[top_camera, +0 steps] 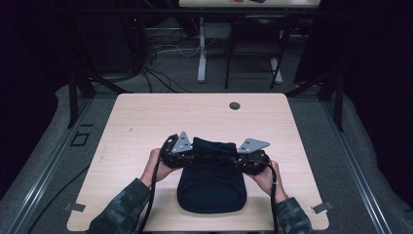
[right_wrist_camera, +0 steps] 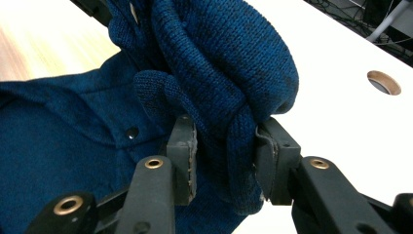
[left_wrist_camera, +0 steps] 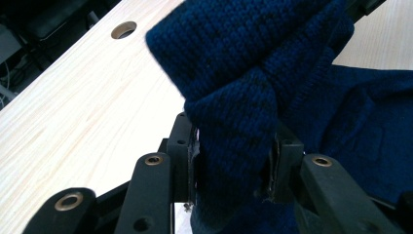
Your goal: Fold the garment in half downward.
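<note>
Both grippers (top_camera: 212, 157) clamped, facing inward

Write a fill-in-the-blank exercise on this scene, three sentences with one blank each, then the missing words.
1. Both grippers pinch a dark ____ knitted garment.
2. The left gripper and the right gripper each have thick knit bunched between their ____.
3. Near the far edge of the wooden table there is a round ____.

Missing words: blue; jaws; hole
</note>
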The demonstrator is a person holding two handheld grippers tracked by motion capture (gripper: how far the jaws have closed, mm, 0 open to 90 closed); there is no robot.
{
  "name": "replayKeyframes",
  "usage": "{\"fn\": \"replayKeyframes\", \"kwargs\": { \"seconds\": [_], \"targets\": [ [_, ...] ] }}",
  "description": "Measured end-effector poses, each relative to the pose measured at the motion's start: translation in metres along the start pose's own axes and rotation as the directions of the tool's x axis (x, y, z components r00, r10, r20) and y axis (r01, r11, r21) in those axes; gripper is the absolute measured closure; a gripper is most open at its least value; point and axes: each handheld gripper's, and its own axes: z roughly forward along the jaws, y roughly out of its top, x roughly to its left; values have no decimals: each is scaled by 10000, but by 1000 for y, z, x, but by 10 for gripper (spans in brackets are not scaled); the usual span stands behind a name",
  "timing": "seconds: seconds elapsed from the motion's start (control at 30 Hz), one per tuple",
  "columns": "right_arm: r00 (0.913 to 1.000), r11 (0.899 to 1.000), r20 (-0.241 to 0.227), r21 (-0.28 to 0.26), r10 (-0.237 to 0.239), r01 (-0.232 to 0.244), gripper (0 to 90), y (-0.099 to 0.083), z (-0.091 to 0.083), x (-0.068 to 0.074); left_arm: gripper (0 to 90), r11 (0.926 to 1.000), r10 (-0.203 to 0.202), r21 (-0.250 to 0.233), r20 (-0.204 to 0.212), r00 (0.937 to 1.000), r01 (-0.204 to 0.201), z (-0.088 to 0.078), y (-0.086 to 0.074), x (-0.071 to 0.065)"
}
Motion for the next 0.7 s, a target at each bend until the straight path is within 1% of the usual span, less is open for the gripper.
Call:
{"fn": "replayKeyframes", "kwargs": {
  "seconds": [0.07,0.2,0.47,0.7],
  "targets": [
    [10000,10000,-47,0,-4,4,630,-1,0,1,635,9999,-97,-33,70,9999,97,-1,-2,-2],
    [9999,9999,-118,74,-94,95,627,-2,0,4,659,10000,-64,-22,193,9998,64,-1,-7,-5],
    [9994,9995,-234,141,-267,270,634,-6,-2,10,693,9997,-184,-126,390,9991,189,-3,-16,-11],
    [9988,9988,-306,280,-382,391,642,-11,-2,16,714,9993,-225,-280,449,9987,237,-2,-25,-18]
  ]
}}
